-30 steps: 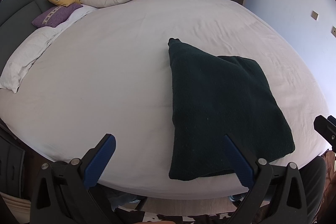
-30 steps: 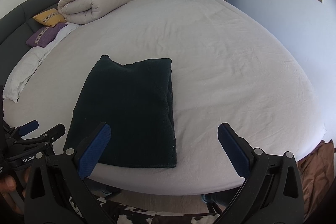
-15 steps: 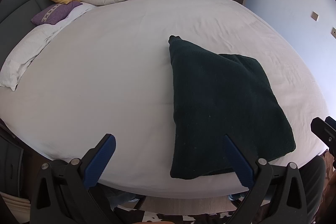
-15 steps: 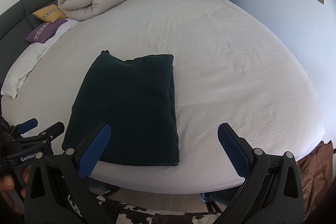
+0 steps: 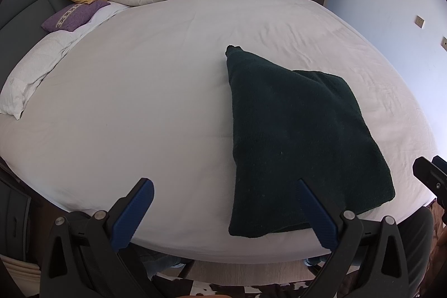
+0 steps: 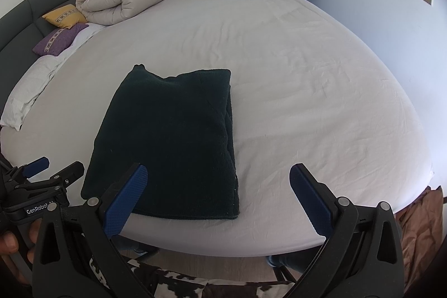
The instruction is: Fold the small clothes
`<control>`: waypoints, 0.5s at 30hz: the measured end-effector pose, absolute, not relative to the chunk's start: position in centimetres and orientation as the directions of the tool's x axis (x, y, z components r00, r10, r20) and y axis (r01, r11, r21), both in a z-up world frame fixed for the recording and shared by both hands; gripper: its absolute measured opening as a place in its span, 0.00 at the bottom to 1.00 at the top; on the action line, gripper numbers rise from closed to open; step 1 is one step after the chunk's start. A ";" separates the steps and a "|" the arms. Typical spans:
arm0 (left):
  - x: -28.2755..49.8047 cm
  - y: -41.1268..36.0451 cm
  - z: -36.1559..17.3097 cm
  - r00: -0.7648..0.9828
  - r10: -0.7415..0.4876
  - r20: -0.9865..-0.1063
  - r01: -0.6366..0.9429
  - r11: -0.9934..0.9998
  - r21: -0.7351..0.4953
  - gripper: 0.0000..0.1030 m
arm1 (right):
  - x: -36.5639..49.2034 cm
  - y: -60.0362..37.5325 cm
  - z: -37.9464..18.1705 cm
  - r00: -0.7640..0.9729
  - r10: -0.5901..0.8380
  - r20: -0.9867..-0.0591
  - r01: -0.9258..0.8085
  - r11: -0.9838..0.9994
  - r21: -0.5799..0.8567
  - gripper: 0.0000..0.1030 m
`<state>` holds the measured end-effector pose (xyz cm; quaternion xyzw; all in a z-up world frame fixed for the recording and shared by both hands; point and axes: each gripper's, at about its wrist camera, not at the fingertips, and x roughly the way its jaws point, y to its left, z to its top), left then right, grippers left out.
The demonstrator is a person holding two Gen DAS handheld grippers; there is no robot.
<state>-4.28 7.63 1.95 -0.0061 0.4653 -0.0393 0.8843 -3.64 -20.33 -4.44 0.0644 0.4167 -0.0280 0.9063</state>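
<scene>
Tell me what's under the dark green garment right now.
The dark green garment lies folded on the white bedsheet, near the bed's front edge. Only sheet shows around it; anything beneath its layers is hidden.

Between the spread fingers of the left gripper (image 5: 223, 210) lies bare white sheet (image 5: 156, 108), open far ahead. Only the folded dark garment (image 5: 296, 138) intrudes, its near corner just behind the right fingertip. The right gripper (image 6: 216, 198) has the garment behind its left finger and open sheet ahead and to the right. A rolled duvet (image 6: 123, 0) and cushions (image 6: 62, 28) sit far off, beyond the left fingers.
</scene>
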 end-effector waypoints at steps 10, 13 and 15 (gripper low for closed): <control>-4.4 7.7 1.9 0.564 -0.076 -0.822 0.065 0.997 -0.047 1.00 | -3.6 -20.3 -4.5 0.651 0.003 -0.759 0.103 0.990 0.093 1.00; -4.4 7.7 1.8 0.563 -0.076 -0.823 0.065 0.997 -0.048 1.00 | -3.7 -20.2 -4.6 0.650 0.003 -0.760 0.105 0.990 0.094 1.00; -4.4 7.8 1.8 0.562 -0.077 -0.824 0.065 0.997 -0.049 1.00 | -3.7 -20.2 -4.6 0.650 0.003 -0.760 0.106 0.990 0.094 1.00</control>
